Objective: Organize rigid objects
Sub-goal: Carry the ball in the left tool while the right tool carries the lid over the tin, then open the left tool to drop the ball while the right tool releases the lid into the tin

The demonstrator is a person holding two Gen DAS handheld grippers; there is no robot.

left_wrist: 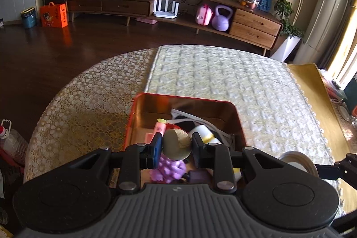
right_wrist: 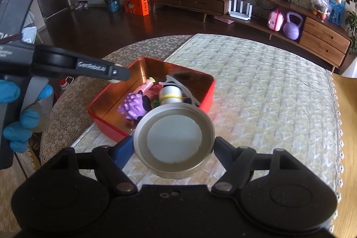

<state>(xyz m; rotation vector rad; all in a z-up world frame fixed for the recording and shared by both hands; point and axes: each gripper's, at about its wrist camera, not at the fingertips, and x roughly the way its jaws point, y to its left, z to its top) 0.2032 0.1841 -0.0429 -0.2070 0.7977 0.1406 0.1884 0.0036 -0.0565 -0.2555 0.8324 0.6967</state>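
A red tin box (left_wrist: pixel 138 104) (right_wrist: pixel 111 126) with a coppery inside sits on the table. It holds a purple spiky toy (left_wrist: pixel 169 168) (right_wrist: pixel 132 105), a white bottle (left_wrist: pixel 204 132) (right_wrist: pixel 170 93), a pink tube (left_wrist: pixel 159 127) (right_wrist: pixel 144 87) and other small things. My left gripper (left_wrist: pixel 177 145) is shut on a small gold round object (left_wrist: pixel 177 144) just above the box; this gripper also shows in the right wrist view (right_wrist: pixel 116 75). My right gripper (right_wrist: pixel 174 148) is shut on a round silver tin lid (right_wrist: pixel 174 139), held above the box's near edge; the lid also shows in the left wrist view (left_wrist: pixel 299 160).
The round table has a lace cloth (left_wrist: pixel 84 99) and a pale quilted mat (left_wrist: pixel 223 81) (right_wrist: pixel 267 86). A plastic bottle (left_wrist: pixel 11 142) stands off the table's left. A long wooden TV cabinet (left_wrist: pixel 256 23) and dark wood floor lie beyond.
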